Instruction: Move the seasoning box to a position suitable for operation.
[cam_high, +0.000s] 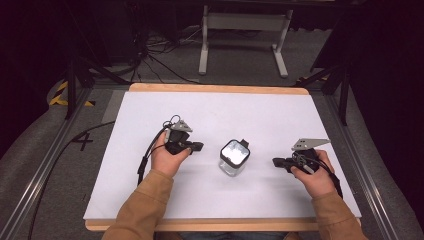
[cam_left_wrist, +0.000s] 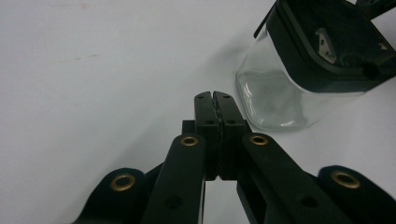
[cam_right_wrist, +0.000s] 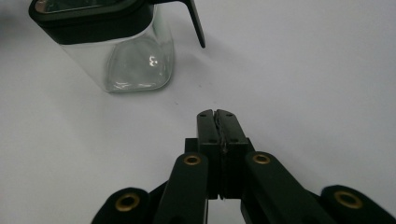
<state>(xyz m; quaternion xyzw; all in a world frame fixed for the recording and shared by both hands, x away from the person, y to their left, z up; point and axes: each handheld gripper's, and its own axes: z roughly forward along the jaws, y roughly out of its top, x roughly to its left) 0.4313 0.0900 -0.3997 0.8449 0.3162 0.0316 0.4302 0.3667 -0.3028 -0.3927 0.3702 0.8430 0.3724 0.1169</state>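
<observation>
A clear, square glass jar with a black clip-top lid (cam_high: 234, 157) stands upright near the middle of the white table surface (cam_high: 260, 115), between the two grippers. It looks rigid, smooth, slippery, breakable and probably empty; the flat side walls below the lid seem the safest hold. The left gripper (cam_high: 196, 146) and right gripper (cam_high: 278, 162) both have jaws pressed together, holding nothing.

Single readable mark: black "4" (cam_high: 83, 141) stood on grey floor (cam_high: 45, 150), left of frame, beside table's left edge.
</observation>
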